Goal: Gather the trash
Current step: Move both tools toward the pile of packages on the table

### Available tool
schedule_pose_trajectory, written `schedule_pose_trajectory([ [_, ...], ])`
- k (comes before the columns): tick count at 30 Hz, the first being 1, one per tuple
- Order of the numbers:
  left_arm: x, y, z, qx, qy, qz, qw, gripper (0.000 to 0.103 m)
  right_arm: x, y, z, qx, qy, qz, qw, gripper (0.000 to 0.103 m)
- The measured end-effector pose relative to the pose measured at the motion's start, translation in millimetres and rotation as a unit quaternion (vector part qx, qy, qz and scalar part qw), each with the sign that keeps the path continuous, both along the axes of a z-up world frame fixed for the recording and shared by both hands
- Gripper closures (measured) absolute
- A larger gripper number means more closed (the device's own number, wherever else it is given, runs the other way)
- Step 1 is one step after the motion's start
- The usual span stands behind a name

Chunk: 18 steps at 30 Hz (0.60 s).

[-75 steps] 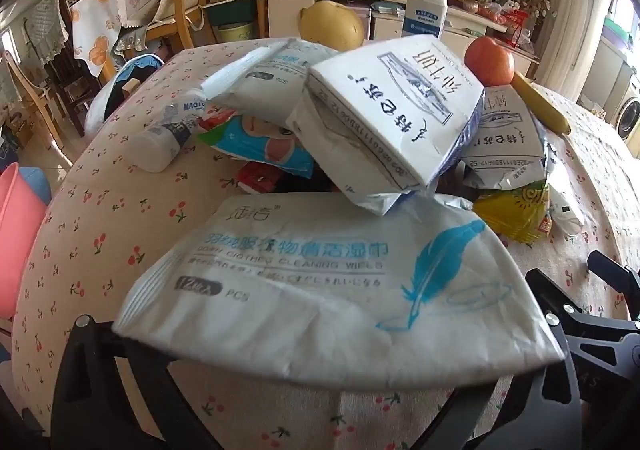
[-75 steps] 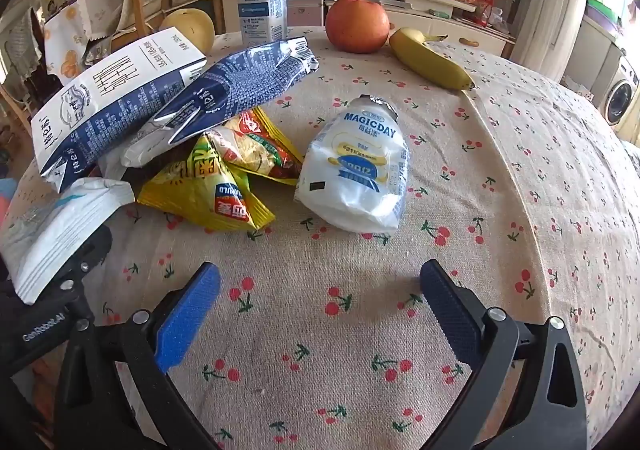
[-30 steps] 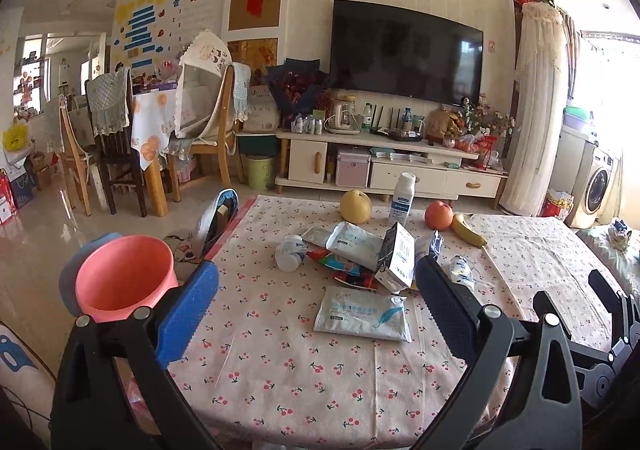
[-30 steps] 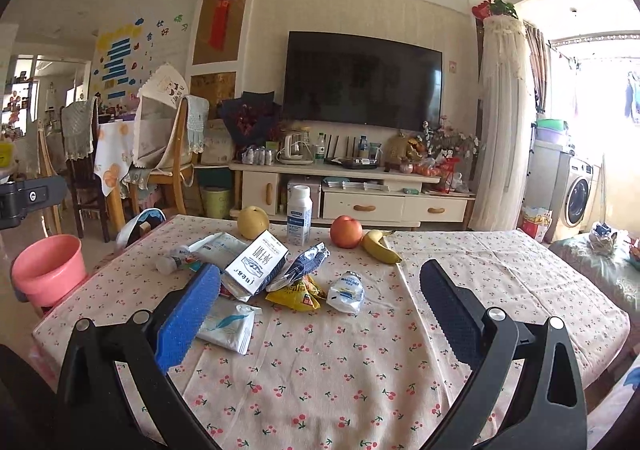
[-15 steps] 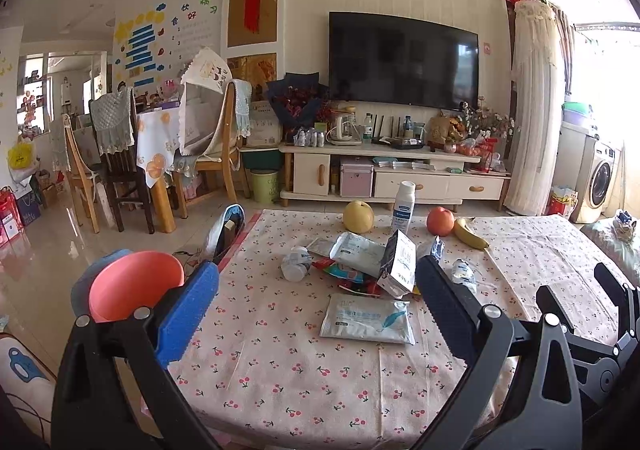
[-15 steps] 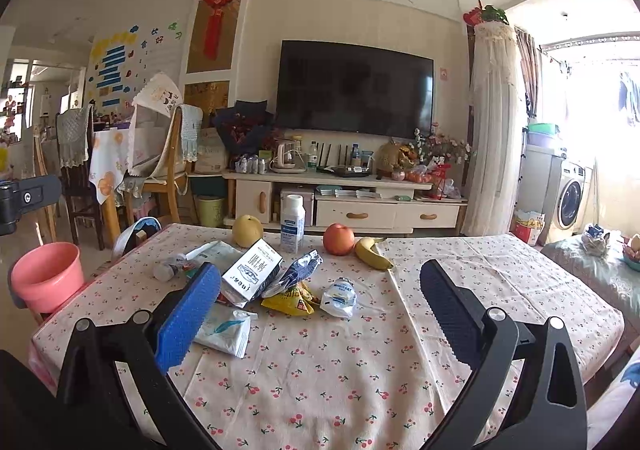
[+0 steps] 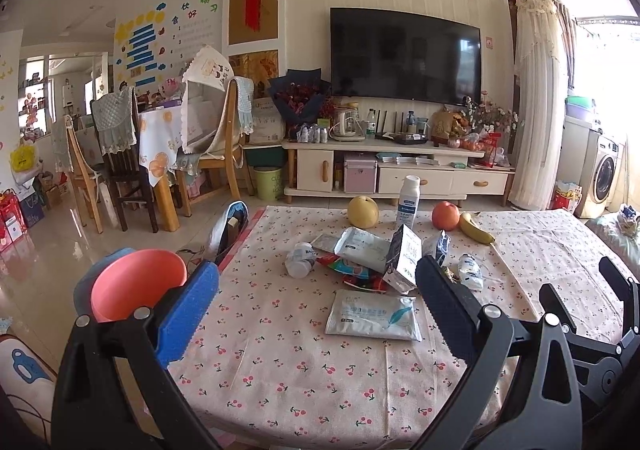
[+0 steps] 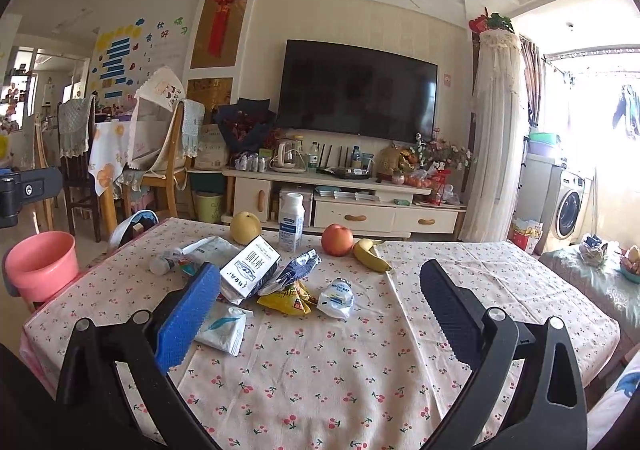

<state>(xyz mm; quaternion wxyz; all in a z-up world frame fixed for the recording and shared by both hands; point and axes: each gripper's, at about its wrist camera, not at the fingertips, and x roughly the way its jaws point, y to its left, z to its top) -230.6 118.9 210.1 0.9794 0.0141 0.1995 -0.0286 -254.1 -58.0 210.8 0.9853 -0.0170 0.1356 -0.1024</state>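
Both claws apart, holding nothing, raised above the near edge of the counter (image 7: 280, 370), which has a cherry-print cloth.

Left claw (image 7: 316, 314): blue pad at lower left of the left view, dark pad at lower right, wide gap between them. Right claw (image 8: 320, 314): same layout in the right view, also wide apart. Part of the right claw's frame shows at the right edge of the left view.

Trash sits in a loose pile at mid-counter, centre of both frames. The wet wipes pack (image 7: 374, 316) lies flat, nearest the camera, apart from the pile's front edge. Behind it the milk carton (image 7: 404, 256) is tilted, leaning on other wrappers. A second wipes pack (image 7: 362, 246) lies on top of the red and blue wrappers (image 7: 352, 270). A small plastic bottle (image 7: 300, 260) lies on its side at the pile's left. The crushed white pouch (image 8: 336, 298) is at the pile's right, the yellow snack bag (image 8: 288, 300) just beside it, and the dark blue crumpled bag (image 8: 298, 268) leans against the carton.

Far edge of the counter: pear (image 7: 363, 211), upright white bottle (image 7: 408, 202), apple (image 7: 445, 216), banana (image 7: 474, 230).

Pink bucket (image 7: 136, 286) on the floor, left of the counter, lower left of the left view.
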Motion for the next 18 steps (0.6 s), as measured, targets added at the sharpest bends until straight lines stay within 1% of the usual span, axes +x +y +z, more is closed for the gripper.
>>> schedule_pose_trajectory([
  [9, 6, 2, -6, 0.003, 0.008, 0.007, 0.9999, 0.004, 3, -1, -4, -0.007, -0.002, -0.001, 1.0, 0.004],
  [13, 14, 2, -17, 0.004, 0.019, 0.005, 0.9998, 0.004, 9, -3, -9, -0.003, 0.004, 0.009, 1.0, 0.004],
  [16, 24, 6, -30, -0.002, 0.033, -0.002, 0.9995, 0.004, 19, -7, -17, 0.004, 0.021, 0.017, 1.0, 0.004],
  [18, 31, 8, -39, -0.009, 0.037, -0.019, 0.9991, 0.004, 28, -14, -23, 0.027, 0.043, 0.031, 0.998, 0.004],
])
